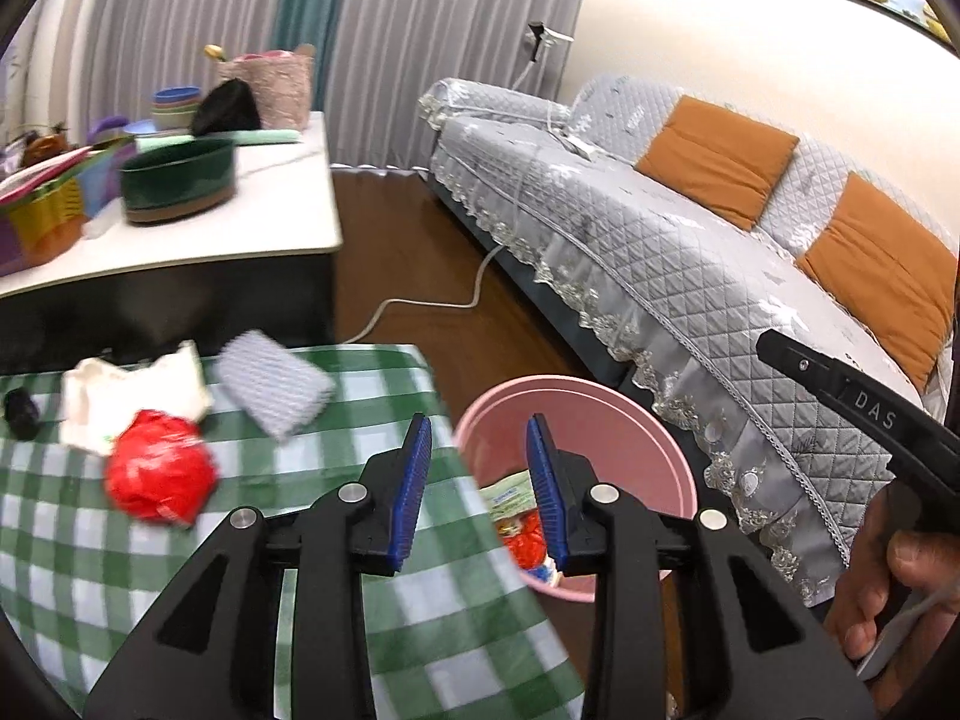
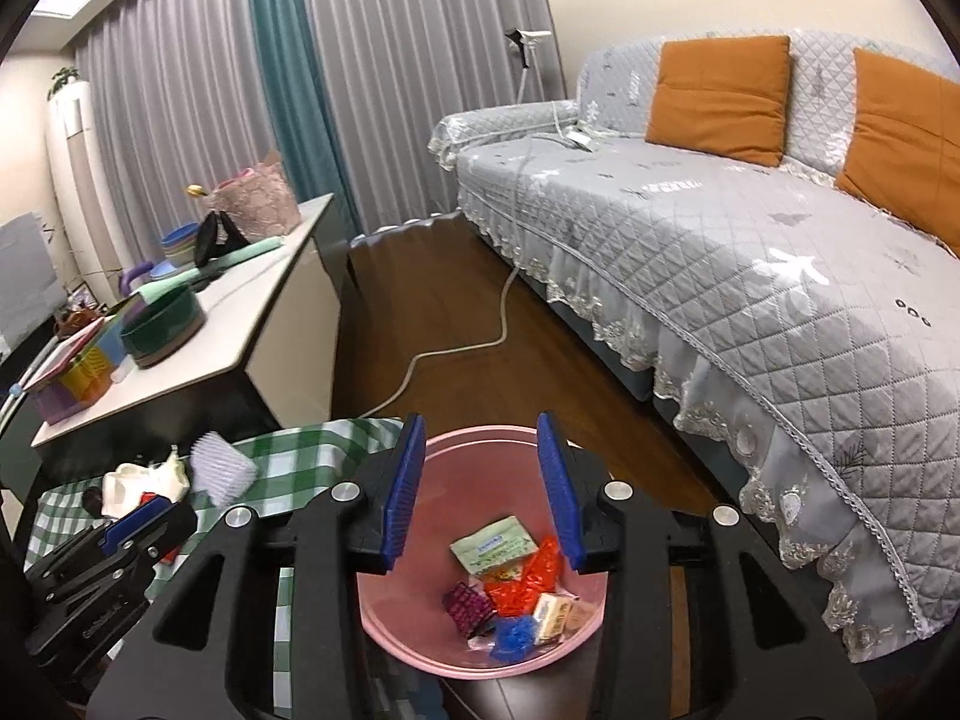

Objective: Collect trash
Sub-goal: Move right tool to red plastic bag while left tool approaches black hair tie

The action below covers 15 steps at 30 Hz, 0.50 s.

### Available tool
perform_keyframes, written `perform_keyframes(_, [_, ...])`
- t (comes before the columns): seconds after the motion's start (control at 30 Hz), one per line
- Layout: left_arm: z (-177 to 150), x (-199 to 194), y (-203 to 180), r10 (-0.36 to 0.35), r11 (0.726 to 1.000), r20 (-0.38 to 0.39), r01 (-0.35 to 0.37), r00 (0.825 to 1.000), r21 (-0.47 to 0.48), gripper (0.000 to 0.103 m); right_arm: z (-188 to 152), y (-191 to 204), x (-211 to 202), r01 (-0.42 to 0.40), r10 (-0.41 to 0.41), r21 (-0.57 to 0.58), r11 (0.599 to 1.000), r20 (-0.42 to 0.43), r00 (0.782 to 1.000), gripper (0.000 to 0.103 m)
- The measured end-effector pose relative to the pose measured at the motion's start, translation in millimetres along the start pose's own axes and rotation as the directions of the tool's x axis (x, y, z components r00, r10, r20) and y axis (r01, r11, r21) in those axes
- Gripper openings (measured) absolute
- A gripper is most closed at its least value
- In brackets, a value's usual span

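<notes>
A: Left tool (image 1: 480,450): blue pads parted, nothing between them; poised over the right edge of the checked worktop (image 1: 180,570), beside the pink bin (image 1: 600,402).

B: Remaining trash? Red crumpled bag (image 1: 159,474), white wrapper (image 1: 132,396) and grey ribbed pad (image 1: 273,384), left of that tool near the far edge.

A: Right tool (image 2: 480,480): likewise released and empty, directly above the bin, wrappers (image 2: 516,576) lying at its bottom.
</notes>
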<state>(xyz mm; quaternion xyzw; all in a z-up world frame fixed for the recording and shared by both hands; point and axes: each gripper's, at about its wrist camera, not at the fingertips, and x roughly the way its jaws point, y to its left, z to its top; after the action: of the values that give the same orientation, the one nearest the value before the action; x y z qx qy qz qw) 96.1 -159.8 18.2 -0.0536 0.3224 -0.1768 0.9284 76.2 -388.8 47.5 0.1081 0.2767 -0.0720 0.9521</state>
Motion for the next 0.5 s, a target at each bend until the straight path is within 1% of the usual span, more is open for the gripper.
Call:
perform_keyframes(0.3, [-9,-52,52,0.083,0.995,0.041,-0.081,0.996,-0.050,0.033,-5,52,-18,-0.079,0.080,-0.053,0.996,0.024,0.997,0.040])
perform_keyframes(0.5, [-14,-79,100,0.164,0.981,0.072,-0.155,0.984,-0.118,0.033,-16,88,-16,-0.141,0.142,-0.098,0.985,0.001,0.990,0.040])
